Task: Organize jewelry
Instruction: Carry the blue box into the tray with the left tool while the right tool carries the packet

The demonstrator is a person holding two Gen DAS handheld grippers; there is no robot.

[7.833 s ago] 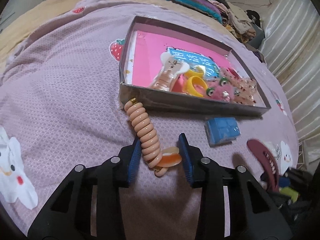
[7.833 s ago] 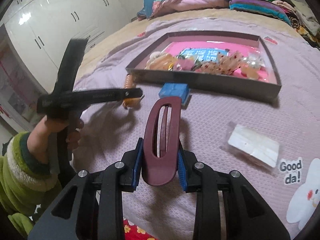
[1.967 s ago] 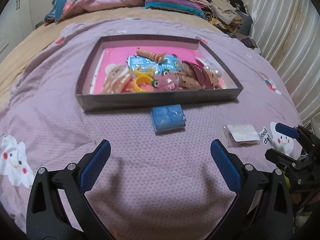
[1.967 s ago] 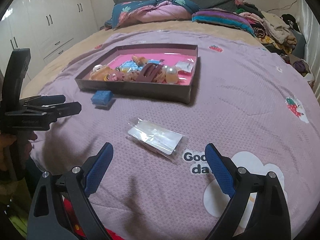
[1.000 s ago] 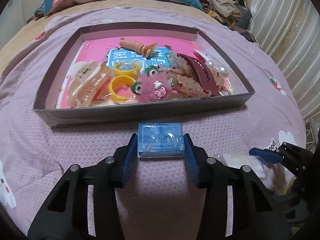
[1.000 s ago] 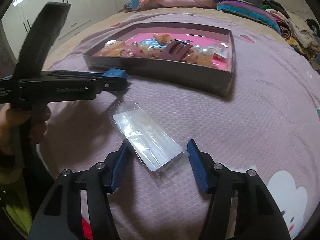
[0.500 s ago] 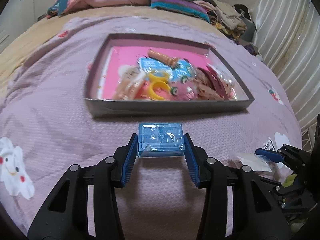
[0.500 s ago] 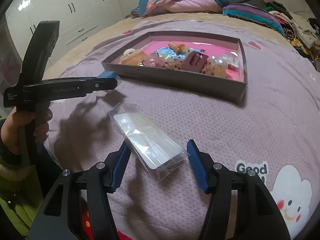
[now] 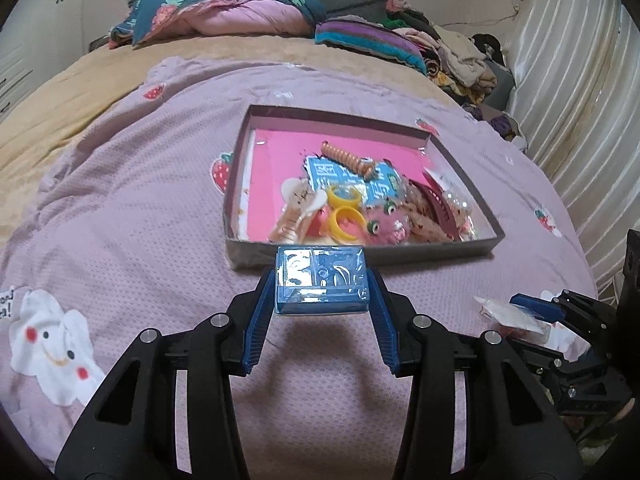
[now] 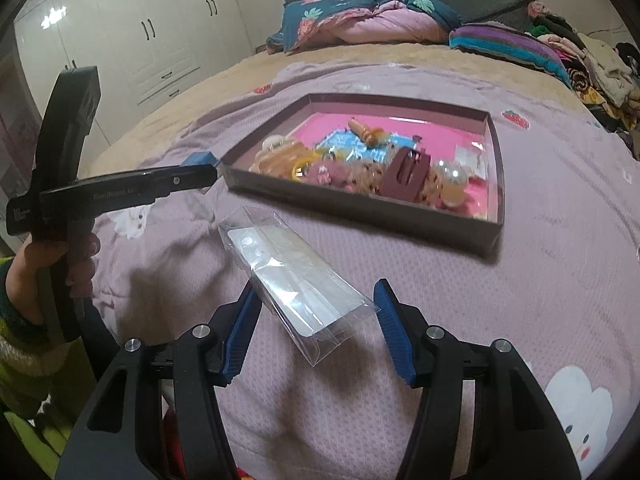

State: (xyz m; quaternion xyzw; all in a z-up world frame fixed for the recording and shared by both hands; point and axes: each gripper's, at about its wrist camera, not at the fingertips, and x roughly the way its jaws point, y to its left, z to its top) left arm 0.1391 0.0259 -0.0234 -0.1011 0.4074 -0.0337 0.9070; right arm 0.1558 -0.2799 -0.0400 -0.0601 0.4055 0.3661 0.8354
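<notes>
My left gripper (image 9: 322,300) is shut on a small blue box (image 9: 321,280) and holds it in the air just short of the near wall of the grey tray (image 9: 400,254). The tray has a pink floor and holds several hair clips, rings and a coil tie. My right gripper (image 10: 314,312) is shut on a clear plastic packet (image 10: 292,276) and holds it above the purple bedspread, in front of the tray (image 10: 360,210). The left gripper with the blue box (image 10: 198,159) shows at the left in the right wrist view. The right gripper with its packet (image 9: 508,312) shows at the right in the left wrist view.
The tray sits on a purple bedspread (image 9: 120,208) with cartoon prints. Pillows and folded quilts (image 9: 224,12) lie at the head of the bed. A pile of clothes (image 9: 460,56) is at the back right. White wardrobes (image 10: 132,40) stand to the left.
Both grippers have lifted higher and pulled back slightly, each still holding its item. The tray looks smaller and further off in both views.
</notes>
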